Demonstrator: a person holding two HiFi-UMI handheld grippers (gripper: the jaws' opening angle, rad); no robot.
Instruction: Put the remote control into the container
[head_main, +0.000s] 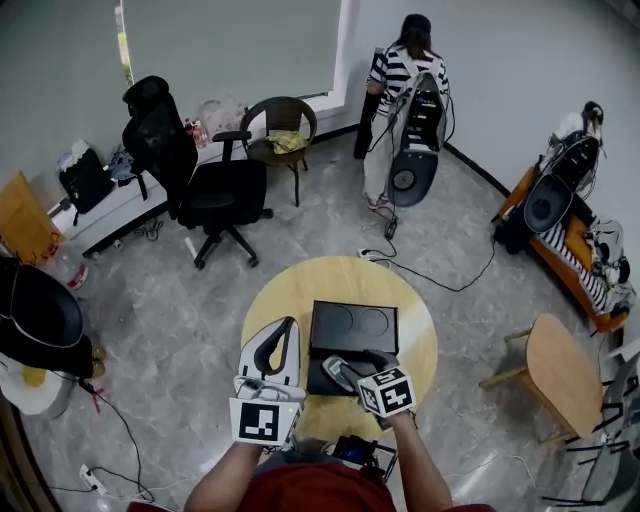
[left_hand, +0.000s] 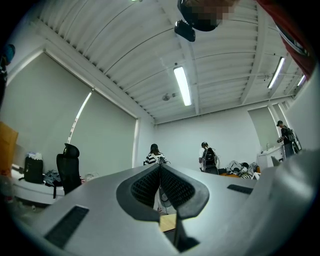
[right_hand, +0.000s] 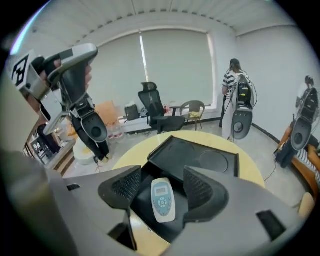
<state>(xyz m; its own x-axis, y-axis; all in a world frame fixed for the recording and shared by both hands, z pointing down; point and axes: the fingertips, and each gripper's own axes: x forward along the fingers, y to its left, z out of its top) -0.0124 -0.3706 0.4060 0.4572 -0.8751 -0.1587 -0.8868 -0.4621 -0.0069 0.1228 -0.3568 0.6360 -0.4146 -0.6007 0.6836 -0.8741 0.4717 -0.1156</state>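
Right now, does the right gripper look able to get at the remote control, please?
Probably yes. The right gripper has its jaws apart, and the remote control lies between them, untouched, on the black container. Nothing covers it, and the left gripper is held off to the side.

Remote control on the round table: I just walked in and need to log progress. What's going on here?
A person holds a gripper in each hand over the round yellow table. The remote control lies face up in the black container. The right gripper has its jaws apart on either side of the remote, with a gap on each side. The left gripper is shut on nothing and points away into the room.
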